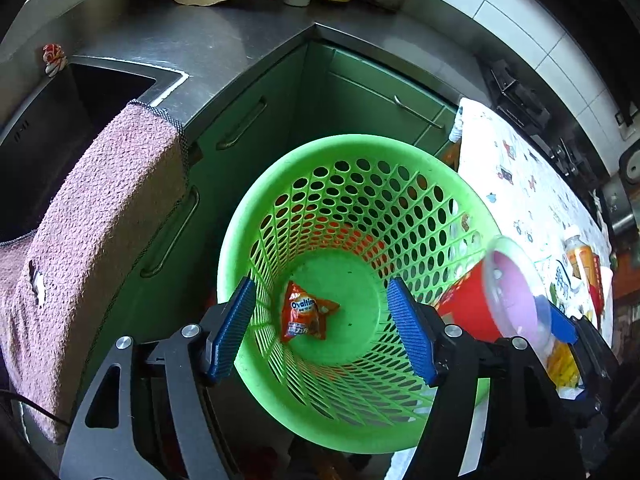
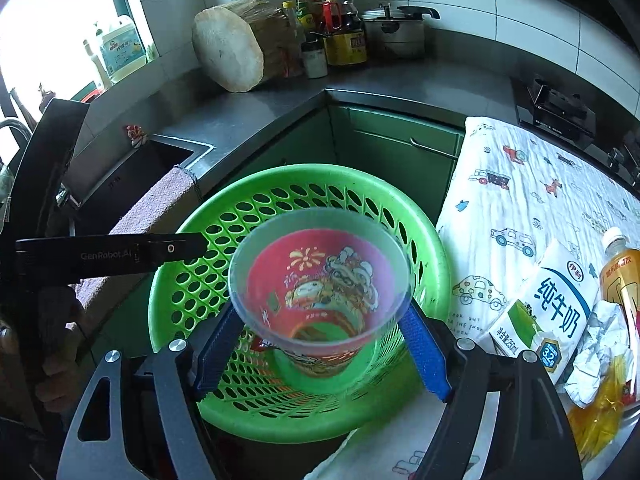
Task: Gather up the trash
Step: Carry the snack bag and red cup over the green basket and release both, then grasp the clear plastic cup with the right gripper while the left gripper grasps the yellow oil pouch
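Cup [image 2: 320,280] is gripped between the right gripper [image 2: 320,350] pads above the green basket [image 2: 424,232], while a wrapper [image 1: 306,314] is framed between the left gripper [image 1: 322,330] pads, held apart.

Both views above green basket [image 1: 352,148]

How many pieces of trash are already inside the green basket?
1: an orange Ovaltine wrapper lying on the floor of the green perforated plastic basket. The clear plastic cup with red print sits in the right tool above the basket, hiding part of its bottom.
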The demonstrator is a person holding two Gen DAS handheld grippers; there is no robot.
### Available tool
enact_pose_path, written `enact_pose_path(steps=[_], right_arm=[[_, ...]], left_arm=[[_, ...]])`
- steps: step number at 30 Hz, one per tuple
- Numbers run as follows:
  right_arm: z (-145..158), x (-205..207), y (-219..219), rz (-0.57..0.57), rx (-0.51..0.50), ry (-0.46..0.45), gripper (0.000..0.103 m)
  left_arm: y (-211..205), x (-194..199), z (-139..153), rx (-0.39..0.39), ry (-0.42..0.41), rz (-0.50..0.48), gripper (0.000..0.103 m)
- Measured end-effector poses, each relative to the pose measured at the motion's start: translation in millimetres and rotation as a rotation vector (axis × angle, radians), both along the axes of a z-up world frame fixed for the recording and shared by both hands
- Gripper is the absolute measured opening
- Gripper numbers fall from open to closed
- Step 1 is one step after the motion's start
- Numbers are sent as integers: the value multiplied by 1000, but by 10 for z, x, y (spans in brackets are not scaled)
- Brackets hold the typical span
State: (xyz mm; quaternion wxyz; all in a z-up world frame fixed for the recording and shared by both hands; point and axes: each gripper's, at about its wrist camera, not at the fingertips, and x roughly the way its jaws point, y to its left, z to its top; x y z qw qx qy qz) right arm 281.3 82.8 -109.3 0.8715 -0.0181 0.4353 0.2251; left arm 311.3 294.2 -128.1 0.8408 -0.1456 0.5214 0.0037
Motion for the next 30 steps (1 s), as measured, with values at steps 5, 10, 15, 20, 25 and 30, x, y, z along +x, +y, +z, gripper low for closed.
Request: enact_pose_path(steps=[5,10,15,20,25,30], right_arm=[[135,-178,-153,6,16,-38,78],[285,-442,-404,-6,7,-73,79],[369,-826,-789,-37,-37,-115,82],[356,-1194,-1278,-104,-83,-133,82],[266,-1451,-1830,-197,-92,-112,82],[133,-1497,-2254,-280,-78,-76,79]], left_arm=[[-75,-71,134,20,-27,-5,68],[-257,-196,320,39,-72,-20,71],[-539,-381,461,31,-115,-48,73],[-879,-587,530,24,-139,-91,73],[-1212,-785,570,8,-158,-145,73],[-1533,-899,561,-1,-159,-206,73]])
